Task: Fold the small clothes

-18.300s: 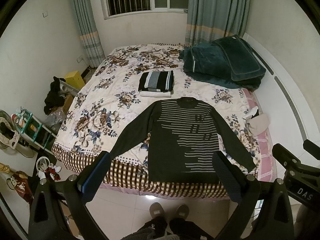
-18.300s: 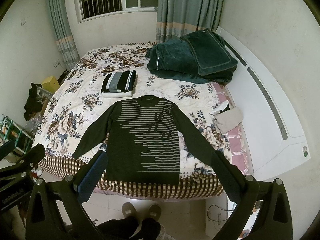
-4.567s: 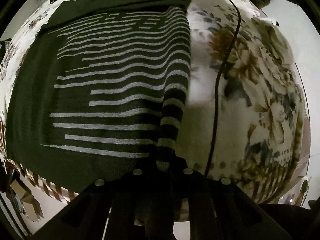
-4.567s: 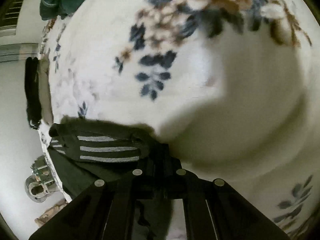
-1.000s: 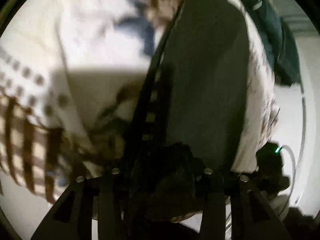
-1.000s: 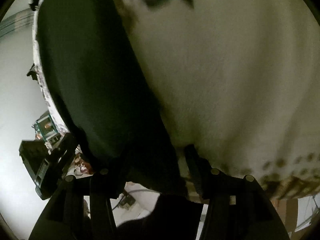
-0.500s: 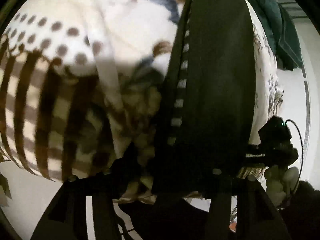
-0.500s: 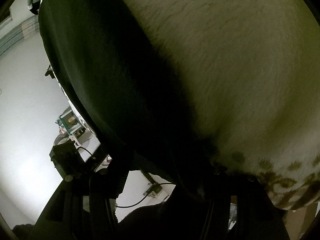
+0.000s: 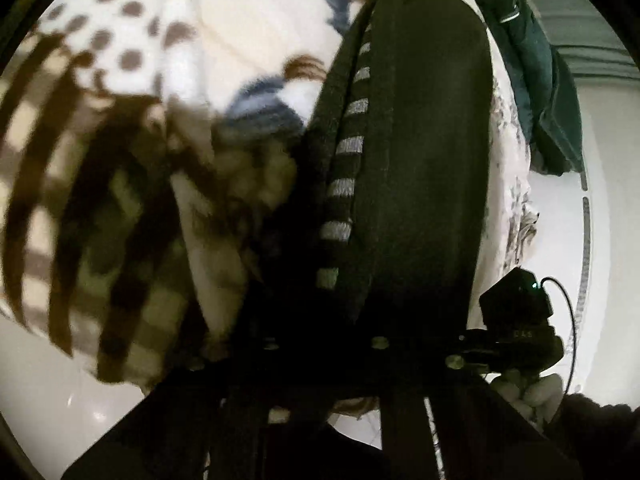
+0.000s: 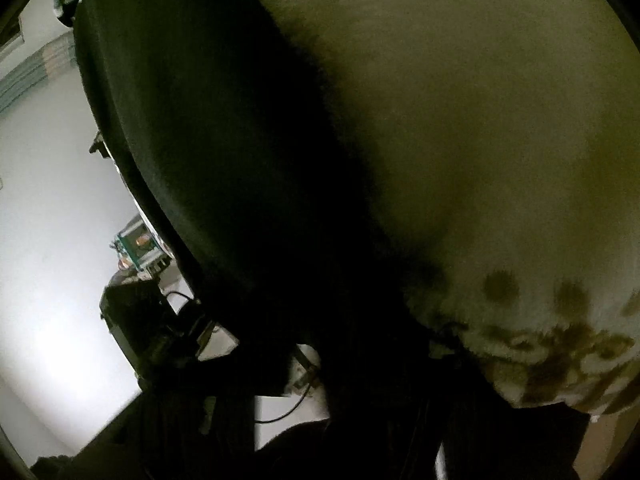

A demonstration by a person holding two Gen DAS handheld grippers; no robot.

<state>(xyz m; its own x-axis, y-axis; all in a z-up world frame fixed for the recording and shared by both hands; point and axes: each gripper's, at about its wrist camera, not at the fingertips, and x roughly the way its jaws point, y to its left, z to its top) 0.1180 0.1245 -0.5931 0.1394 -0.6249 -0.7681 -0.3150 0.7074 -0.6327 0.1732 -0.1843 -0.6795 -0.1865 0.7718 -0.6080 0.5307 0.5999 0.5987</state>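
The dark sweater [image 9: 420, 168], folded lengthwise with a grey-striped edge [image 9: 344, 188] showing, lies on the floral bedspread [image 9: 248, 40] and runs away from me. My left gripper [image 9: 320, 320] sits at its near hem at the bed's front edge, dark fabric filling the space between the fingers. In the right wrist view the same sweater [image 10: 192, 120] is a dark band over the bedspread [image 10: 480, 120]. My right gripper [image 10: 352, 340] is at the hem too, lost in shadow and cloth. It also shows in the left wrist view [image 9: 516, 320].
The bedspread's brown checked border [image 9: 60, 200] hangs over the front edge above the white floor [image 9: 48, 380]. A dark green blanket [image 9: 536, 80] lies at the far end. A green shelf [image 10: 138, 248] stands beside the bed.
Both grippers have settled lower at the sweater's near hem at the bed edge. The views have sharpened and tilted slightly; the sweater stays flat.
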